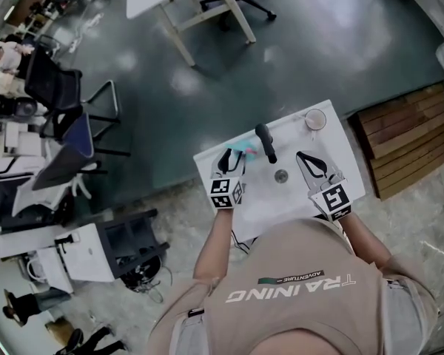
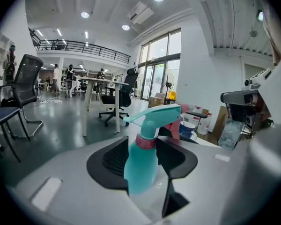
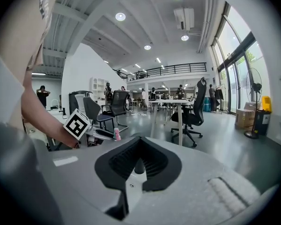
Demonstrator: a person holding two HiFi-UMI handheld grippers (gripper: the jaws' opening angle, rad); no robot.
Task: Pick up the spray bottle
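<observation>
A teal spray bottle [image 2: 141, 165] with a pink collar and pink trigger stands upright on the white table [image 1: 333, 150]. It stands between the jaws of my left gripper [image 2: 143, 143], which is open; the dark pads flank the bottle without pressing it. From the head view the left gripper [image 1: 234, 157] reaches the bottle [image 1: 246, 147] from the near side. My right gripper [image 1: 303, 156] hovers over the table's right half, well to the right of the bottle. Its tips [image 3: 139, 138] meet and it is shut on nothing.
A dark cylinder [image 1: 266, 143] lies just right of the bottle. A small round object [image 1: 281, 174] sits mid-table, and a cup [image 1: 315, 119] at the far right corner. Wooden pallets [image 1: 407, 135] lie right of the table, with office chairs [image 1: 66, 102] and desks to the left.
</observation>
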